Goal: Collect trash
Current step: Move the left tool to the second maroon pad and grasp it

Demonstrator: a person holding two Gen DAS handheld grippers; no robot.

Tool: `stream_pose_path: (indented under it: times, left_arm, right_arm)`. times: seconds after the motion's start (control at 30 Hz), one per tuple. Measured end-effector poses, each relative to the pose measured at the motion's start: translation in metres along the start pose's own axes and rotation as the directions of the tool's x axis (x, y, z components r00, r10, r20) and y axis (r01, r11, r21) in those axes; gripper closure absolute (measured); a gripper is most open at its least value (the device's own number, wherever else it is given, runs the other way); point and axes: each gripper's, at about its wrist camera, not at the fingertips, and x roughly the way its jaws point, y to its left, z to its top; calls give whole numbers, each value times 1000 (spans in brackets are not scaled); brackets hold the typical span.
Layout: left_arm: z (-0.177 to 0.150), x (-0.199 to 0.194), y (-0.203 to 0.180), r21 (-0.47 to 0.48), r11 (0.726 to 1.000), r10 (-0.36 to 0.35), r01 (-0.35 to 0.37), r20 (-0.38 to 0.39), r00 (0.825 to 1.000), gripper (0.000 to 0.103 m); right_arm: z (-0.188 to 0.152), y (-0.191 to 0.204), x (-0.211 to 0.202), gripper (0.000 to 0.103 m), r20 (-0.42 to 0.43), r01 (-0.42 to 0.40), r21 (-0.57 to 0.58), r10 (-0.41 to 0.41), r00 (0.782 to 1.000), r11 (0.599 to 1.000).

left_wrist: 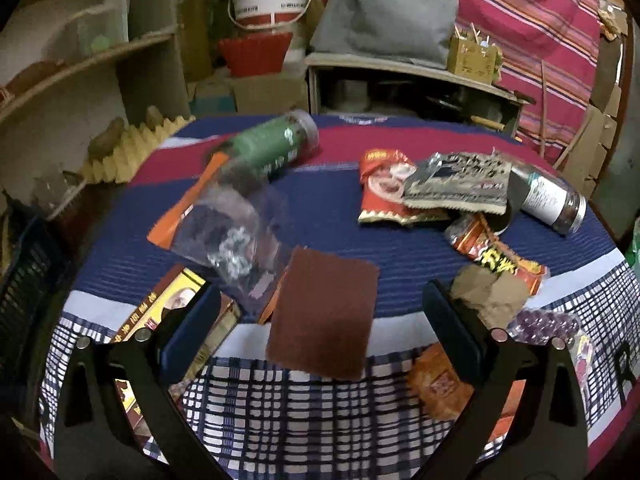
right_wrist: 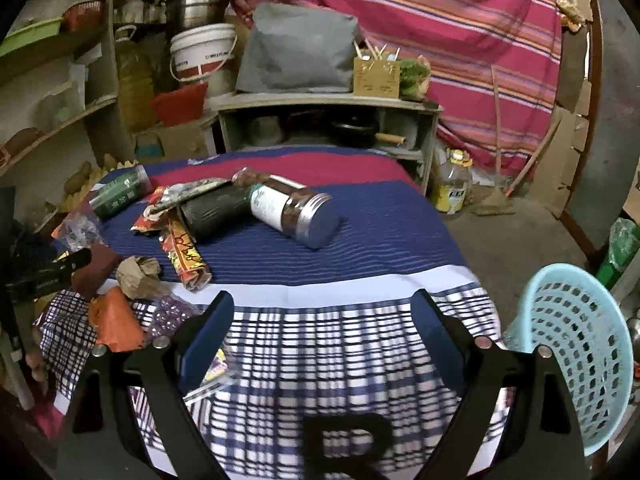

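My left tongs [left_wrist: 322,320], wide open and empty, frame the brown pad [left_wrist: 323,314] at lower centre, long axis pointing away; right tongs [right_wrist: 322,330] likewise.

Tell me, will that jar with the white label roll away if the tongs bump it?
Probably. The jar with the white label lies on its side and looks round, so a nudge could roll it across the striped cloth. Its smooth wall and shiny cap may be slippery. It seems filled, so likely fairly heavy.

Behind the bench [right_wrist: 360,216] with its striped cloth I see a white bucket [right_wrist: 202,54], a grey cushion [right_wrist: 296,48] on a low shelf [right_wrist: 328,102], and a striped red curtain [right_wrist: 460,40].
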Motion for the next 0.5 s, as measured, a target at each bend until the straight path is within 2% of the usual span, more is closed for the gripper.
stream_pose_path:
  times: [0.13, 0.3, 0.4, 0.5]
  left_arm:
    - [-2, 10, -1, 8, 999, -37, 37, -38, 999, 6]
    - [-5, 30, -2, 19, 1000, -13, 15, -95, 995, 6]
    - [-5, 38, 4, -6, 999, -34, 34, -130, 991, 6]
    - [-6, 40, 3, 9, 1000, -16, 17, -138, 990, 6]
  right_arm:
    - [3, 15, 11, 15, -6, 16, -15, -16, 1000, 1000]
    - [12, 37, 26, 15, -5, 13, -21, -13, 1000, 1000]
    - [16, 46, 33, 15, -3, 6, -18, -6, 1000, 1000]
    - [17, 56, 39, 15, 4, -12, -24, 12, 1000, 1000]
